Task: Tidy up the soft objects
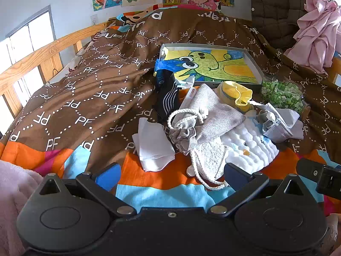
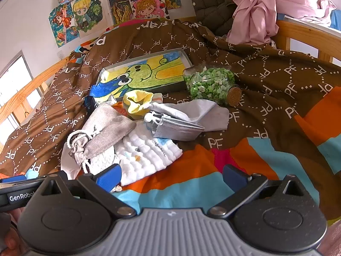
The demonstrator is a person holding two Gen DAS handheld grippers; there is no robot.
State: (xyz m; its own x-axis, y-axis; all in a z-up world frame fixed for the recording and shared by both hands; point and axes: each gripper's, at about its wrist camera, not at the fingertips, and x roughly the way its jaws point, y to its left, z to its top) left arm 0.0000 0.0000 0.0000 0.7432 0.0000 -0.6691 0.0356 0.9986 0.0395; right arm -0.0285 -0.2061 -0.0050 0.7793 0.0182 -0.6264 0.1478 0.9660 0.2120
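Note:
A heap of soft things lies on the bed's quilt: a grey drawstring pouch, a white puffy cloth, a white folded cloth, a dark striped sock, a yellow sock and a grey face mask. My left gripper is open and empty, just short of the heap. My right gripper is open and empty, its left finger beside the white puffy cloth. The pouch, yellow sock and mask show in the right wrist view too.
A shallow box with a frog drawing lies behind the heap. A corked glass jar of green bits lies on its side to the right. Wooden bed rails run along the left. Pink clothes hang at the right.

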